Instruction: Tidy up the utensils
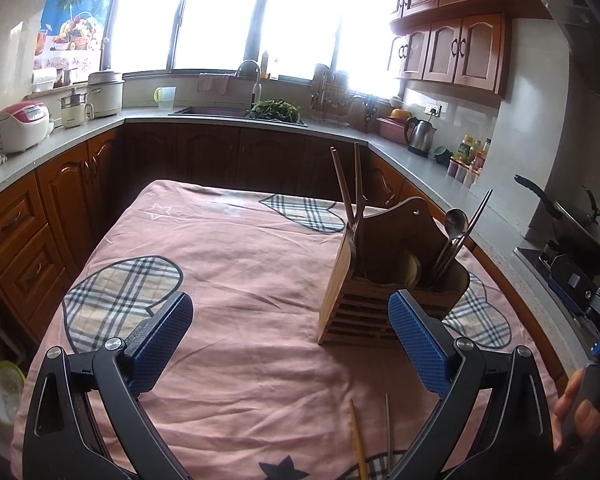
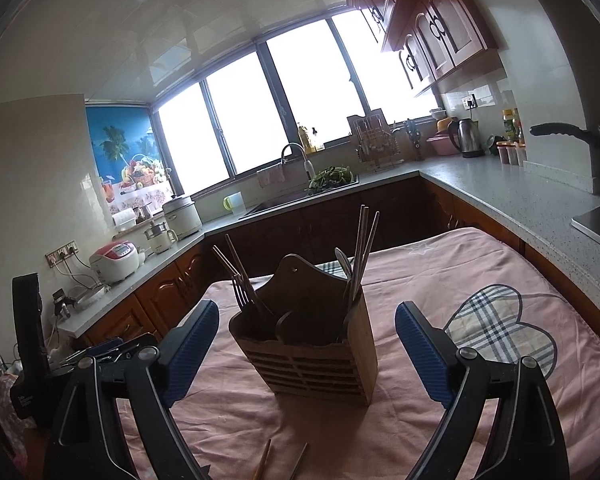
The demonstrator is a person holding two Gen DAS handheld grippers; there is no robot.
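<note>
Bright window light floods a kitchen with wooden cabinets, and a pink cloth (image 1: pixel 236 280) with plaid hearts covers the tabletop in the middle. On that cloth stands a wooden utensil holder (image 1: pixel 380 292), upright, with chopsticks (image 1: pixel 350 188) leaning out of one compartment and a metal spoon (image 1: pixel 454 220) with more sticks in another; the right wrist view also shows a fork (image 2: pixel 241 286) in it. Two loose chopsticks (image 1: pixel 358 440) lie on the cloth near the lower edge, apart from the holder. Left tongs (image 1: pixel 290 338) are spread wide with nothing between them, the holder just ahead to the right. Right tongs (image 2: pixel 306 350) are likewise spread and bare, with the holder standing between and beyond their blue pads (image 2: pixel 190 354).
</note>
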